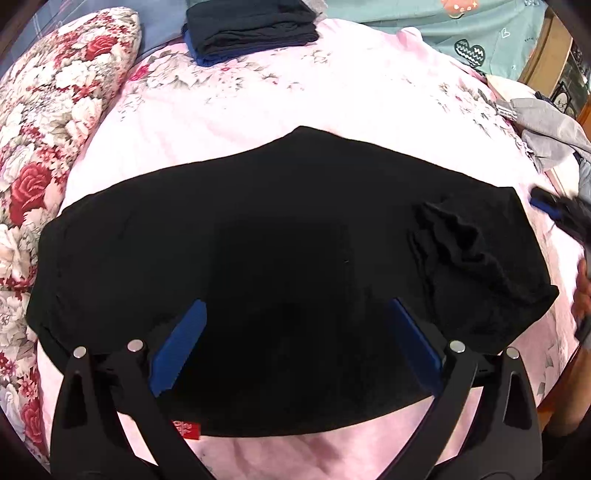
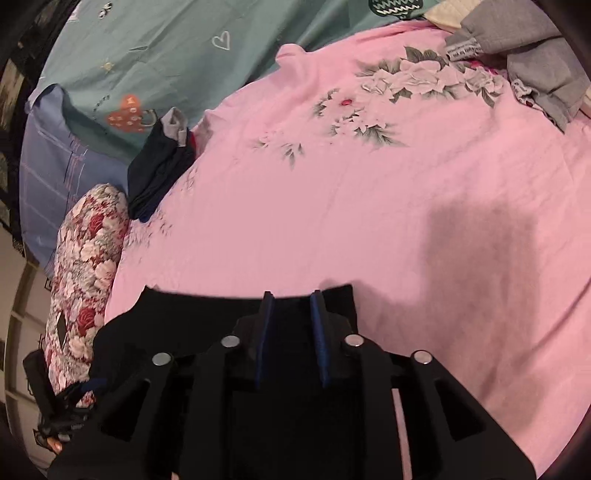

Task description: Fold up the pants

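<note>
The black pants (image 1: pixel 258 240) lie flat across the pink floral bedsheet (image 1: pixel 258 103), with a rumpled patch near their right end (image 1: pixel 472 251) and a red tag at the near hem (image 1: pixel 190 430). My left gripper (image 1: pixel 295 306) hangs over the pants with its blue fingers spread wide, holding nothing. My right gripper (image 2: pixel 291 295) sits over the pants' edge (image 2: pixel 207 314) with its blue fingers (image 2: pixel 266 325) narrowly apart; black cloth lies between and under them. The right gripper also shows at the left wrist view's right edge (image 1: pixel 550 208).
A stack of folded dark clothes (image 1: pixel 251 26) sits at the far side of the bed, also in the right wrist view (image 2: pixel 159 166). A red floral pillow (image 1: pixel 48 122) lies along the left. Grey garments (image 1: pixel 550 129) are piled at the right. A teal blanket (image 2: pixel 147 55) is behind.
</note>
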### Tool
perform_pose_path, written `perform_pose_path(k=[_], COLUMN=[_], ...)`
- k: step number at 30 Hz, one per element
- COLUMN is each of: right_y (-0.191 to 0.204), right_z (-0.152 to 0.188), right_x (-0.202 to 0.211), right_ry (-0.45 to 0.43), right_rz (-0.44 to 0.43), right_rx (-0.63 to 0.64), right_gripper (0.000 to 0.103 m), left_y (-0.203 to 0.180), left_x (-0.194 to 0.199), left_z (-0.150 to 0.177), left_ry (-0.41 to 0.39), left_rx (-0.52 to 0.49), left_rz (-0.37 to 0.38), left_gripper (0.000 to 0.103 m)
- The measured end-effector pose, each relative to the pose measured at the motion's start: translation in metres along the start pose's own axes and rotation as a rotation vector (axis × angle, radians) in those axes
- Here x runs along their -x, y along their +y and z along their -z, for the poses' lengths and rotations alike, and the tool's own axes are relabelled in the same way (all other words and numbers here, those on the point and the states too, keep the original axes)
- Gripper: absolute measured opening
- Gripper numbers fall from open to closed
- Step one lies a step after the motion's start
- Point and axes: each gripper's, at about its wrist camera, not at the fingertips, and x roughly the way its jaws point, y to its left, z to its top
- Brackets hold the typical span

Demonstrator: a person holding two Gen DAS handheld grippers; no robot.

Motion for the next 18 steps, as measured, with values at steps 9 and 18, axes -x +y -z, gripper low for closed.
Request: perform_pose_path(k=[9,18], right_y=[0.019,0.029], right_z=[0.089,0.052], right_x=[0.033,0.031], right_ry=[0.191,-0.022], right_rz=[0.218,0.075], right_rx=[0.396,0.249], right_gripper=[0.046,0.048], left_y=[-0.038,-0.089], left_x=[-0.009,-0.037], left_z=[-0.028,-0.056], left_ry=[-0.025,0.0], left_rx=[-0.06,-0.095], left_rz=[0.053,0.103], left_gripper=[0.1,0.1])
